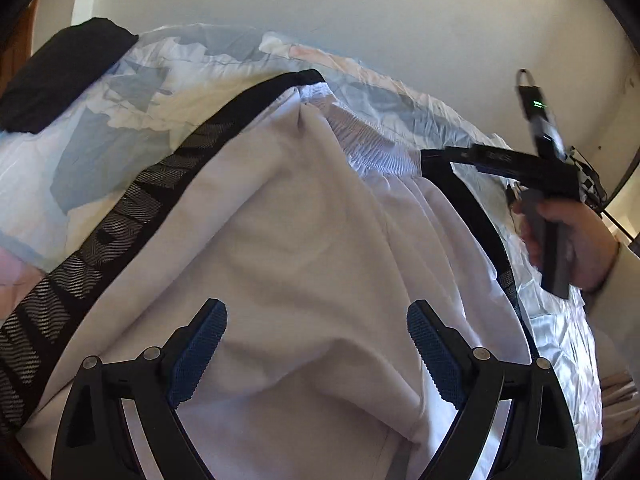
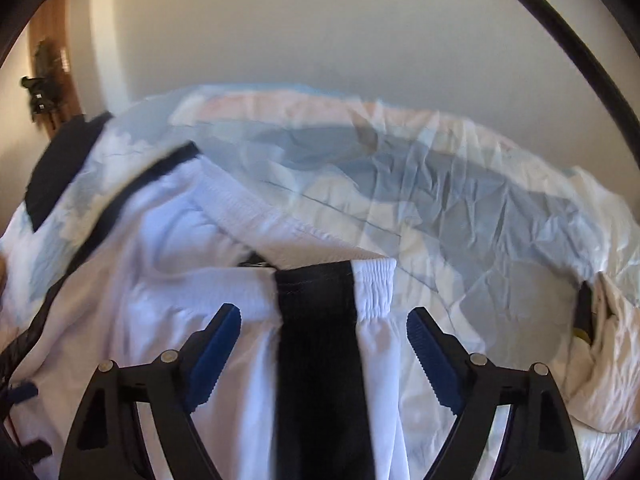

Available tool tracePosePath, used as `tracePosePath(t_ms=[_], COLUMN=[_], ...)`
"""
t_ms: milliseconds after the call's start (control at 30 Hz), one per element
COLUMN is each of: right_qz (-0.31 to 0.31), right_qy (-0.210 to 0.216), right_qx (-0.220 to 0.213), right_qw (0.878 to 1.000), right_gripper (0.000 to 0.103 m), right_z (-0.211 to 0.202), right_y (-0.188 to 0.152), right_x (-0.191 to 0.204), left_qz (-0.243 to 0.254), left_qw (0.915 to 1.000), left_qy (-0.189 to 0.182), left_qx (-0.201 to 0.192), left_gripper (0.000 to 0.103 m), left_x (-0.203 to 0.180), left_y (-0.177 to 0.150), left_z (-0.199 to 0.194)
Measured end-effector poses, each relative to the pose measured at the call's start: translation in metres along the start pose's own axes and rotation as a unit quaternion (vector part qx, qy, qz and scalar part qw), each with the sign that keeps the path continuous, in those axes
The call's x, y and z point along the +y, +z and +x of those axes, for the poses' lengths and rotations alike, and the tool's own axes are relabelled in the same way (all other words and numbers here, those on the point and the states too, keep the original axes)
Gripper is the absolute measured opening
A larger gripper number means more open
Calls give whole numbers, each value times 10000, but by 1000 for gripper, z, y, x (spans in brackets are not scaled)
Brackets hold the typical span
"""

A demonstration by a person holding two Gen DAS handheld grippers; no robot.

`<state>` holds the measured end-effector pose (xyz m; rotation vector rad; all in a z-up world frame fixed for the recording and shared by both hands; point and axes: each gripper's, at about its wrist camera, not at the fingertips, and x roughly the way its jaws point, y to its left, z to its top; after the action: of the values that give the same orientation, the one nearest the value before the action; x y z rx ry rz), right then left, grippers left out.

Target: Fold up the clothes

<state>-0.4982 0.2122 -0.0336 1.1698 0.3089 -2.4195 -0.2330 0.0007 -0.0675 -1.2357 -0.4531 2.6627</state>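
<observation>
While we hold both tools over the bed, a pair of white shorts (image 1: 304,248) with an elastic waistband (image 1: 372,148) lies spread across the patterned bedsheet (image 1: 120,128). Black mesh side stripes (image 1: 104,236) run down each outer edge of the shorts. Our left gripper (image 1: 316,352) hangs above the middle of the white fabric with its blue-padded fingers (image 1: 200,352) spread wide, and no cloth sits between them. Our right gripper (image 2: 324,356) is likewise spread apart; in its own view the black stripe (image 2: 320,340) and the corner of the waistband (image 2: 374,288) lie below the gap, but the pads (image 2: 434,360) stand clear on either side and press on nothing. From the left wrist view we see our right hand (image 1: 568,240) wrapped around that tool's handle at the right edge of the shorts, near the waistband's end. A folded dark garment (image 1: 60,76) rests on the sheet at the far left, apart from the shorts. Rumpled white bedding (image 2: 608,352) bunches up at the right side of the bed, and a plain pale wall (image 2: 320,32) rises behind. We see no basket, bin or drawer; the bed alone bears the clothing. Part of the right wrist view is blurred, so finer detail along the far stripe cannot be told.
</observation>
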Motion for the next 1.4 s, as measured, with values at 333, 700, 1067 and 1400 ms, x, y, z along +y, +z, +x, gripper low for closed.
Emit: tracePosePath(t_ms=[333, 700, 1067, 1400], right_qz=[-197, 1102, 1021, 920], right_qy=[-332, -562, -1105, 26], right_qx=[209, 90, 783, 38], right_qw=[9990, 9923, 9855, 9957], right_gripper=[38, 28, 55, 103], right_z=[52, 24, 69, -119], right_y=[-2, 23, 44, -75], right_x=[19, -78, -108, -63], left_qz=[-378, -312, -278, -43], left_qw=[9990, 9990, 9979, 9994], left_qy=[-31, 172, 367, -274], left_qx=[242, 260, 447, 188], left_gripper=[91, 92, 91, 92], left_x=[9, 13, 24, 1], left_y=[-5, -9, -11, -2], left_z=[11, 8, 15, 4])
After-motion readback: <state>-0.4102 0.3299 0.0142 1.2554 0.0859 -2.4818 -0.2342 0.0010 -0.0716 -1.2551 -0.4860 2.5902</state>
